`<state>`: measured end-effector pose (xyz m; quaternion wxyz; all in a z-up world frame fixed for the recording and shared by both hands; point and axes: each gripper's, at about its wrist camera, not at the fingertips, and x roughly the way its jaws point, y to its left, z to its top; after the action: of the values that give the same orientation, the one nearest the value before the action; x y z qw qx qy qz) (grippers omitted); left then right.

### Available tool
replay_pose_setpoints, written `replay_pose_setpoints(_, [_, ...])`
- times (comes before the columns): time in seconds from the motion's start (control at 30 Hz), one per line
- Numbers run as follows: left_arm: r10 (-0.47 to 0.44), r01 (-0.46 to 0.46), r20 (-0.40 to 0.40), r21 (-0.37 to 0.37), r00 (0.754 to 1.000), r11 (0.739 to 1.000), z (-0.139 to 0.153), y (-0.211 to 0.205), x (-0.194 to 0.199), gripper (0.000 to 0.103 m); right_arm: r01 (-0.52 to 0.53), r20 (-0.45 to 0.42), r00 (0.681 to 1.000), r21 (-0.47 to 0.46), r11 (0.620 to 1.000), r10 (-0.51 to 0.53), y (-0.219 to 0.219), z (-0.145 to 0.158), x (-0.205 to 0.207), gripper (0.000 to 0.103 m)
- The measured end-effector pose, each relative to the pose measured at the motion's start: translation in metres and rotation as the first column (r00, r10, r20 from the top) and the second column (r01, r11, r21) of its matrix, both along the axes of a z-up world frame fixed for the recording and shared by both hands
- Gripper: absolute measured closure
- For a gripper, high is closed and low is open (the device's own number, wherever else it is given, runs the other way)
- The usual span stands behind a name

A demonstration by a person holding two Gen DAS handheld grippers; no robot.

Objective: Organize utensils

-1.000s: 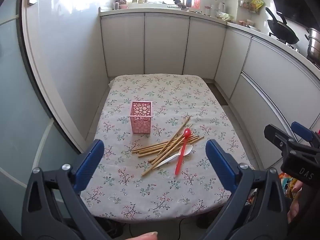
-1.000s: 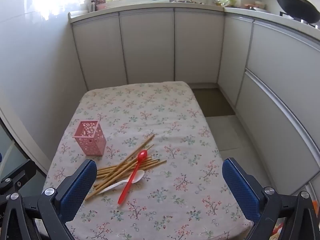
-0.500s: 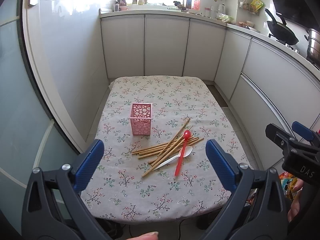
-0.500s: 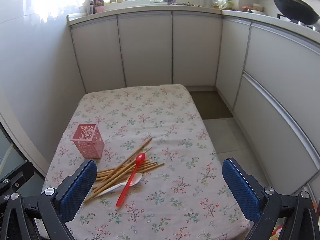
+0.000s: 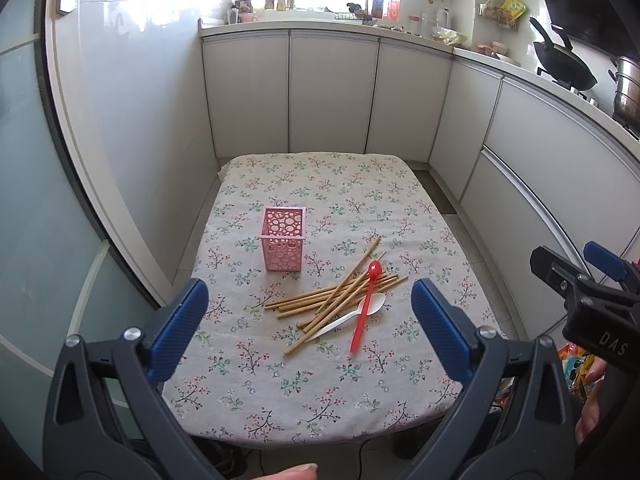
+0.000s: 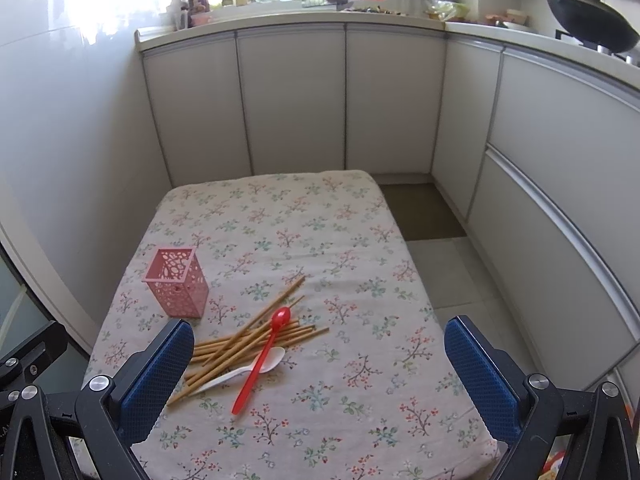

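Note:
A pink perforated holder (image 5: 283,239) (image 6: 176,281) stands upright on the floral tablecloth (image 5: 320,384) (image 6: 332,224). To its right lies a pile of several wooden chopsticks (image 5: 320,297) (image 6: 244,345), with a red spoon (image 5: 365,305) (image 6: 262,360) and a white spoon (image 5: 352,314) (image 6: 236,372) on it. My left gripper (image 5: 308,328) is open and empty, held back above the table's near edge. My right gripper (image 6: 316,376) is open and empty, also above the near edge; it shows at the right of the left wrist view (image 5: 588,280).
White kitchen cabinets (image 5: 332,92) (image 6: 292,96) wrap around the back and right of the table. A counter with a sink and bottles (image 5: 356,4) runs along the back. A black wok (image 5: 562,62) sits on the stove at the right. A wall (image 5: 132,128) borders the table's left.
Both grippers have drawn back and risen a little, so the table and utensils look slightly farther off. Nothing on the table has moved.

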<state>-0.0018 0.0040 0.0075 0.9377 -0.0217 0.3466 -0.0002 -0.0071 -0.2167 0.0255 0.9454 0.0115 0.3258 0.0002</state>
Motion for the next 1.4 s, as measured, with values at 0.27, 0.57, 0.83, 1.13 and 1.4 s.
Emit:
replay_pose_setpoints(0.27, [0.001, -0.001, 0.001, 0.002, 1.0, 1.0, 0.0006, 0.0006, -0.0004, 0.002, -0.001, 0.0, 1.0, 0.0, 1.0, 0.001, -0.0001, 0.0002, 0.0, 0.0])
replay_pose_setpoints(0.57, [-0.001, 0.001, -0.01, 0.003, 1.0, 1.0, -0.0001, 0.0012, 0.002, 0.002, 0.001, 0.004, 1.0, -0.004, 1.0, -0.001, -0.0006, 0.0019, 0.0, 0.0])
replay_pose_setpoints(0.83, [0.002, -0.002, -0.004, 0.001, 1.0, 1.0, 0.0015, 0.0012, 0.0015, 0.002, 0.002, 0.006, 1.0, -0.006, 1.0, -0.002, 0.0, 0.0029, 0.0005, 0.0])
replay_pose_setpoints(1.13, [-0.003, 0.003, 0.001, 0.004, 1.0, 1.0, 0.0023, -0.0011, 0.0003, 0.002, 0.006, 0.024, 1.0, -0.003, 1.0, -0.006, -0.002, 0.0037, -0.0029, 0.0])
replay_pose_setpoints(1.4, [0.002, -0.002, 0.004, 0.005, 1.0, 1.0, 0.0026, -0.001, 0.0005, 0.002, 0.002, 0.021, 1.0, -0.009, 1.0, -0.002, -0.0017, 0.0026, -0.0026, 0.0])
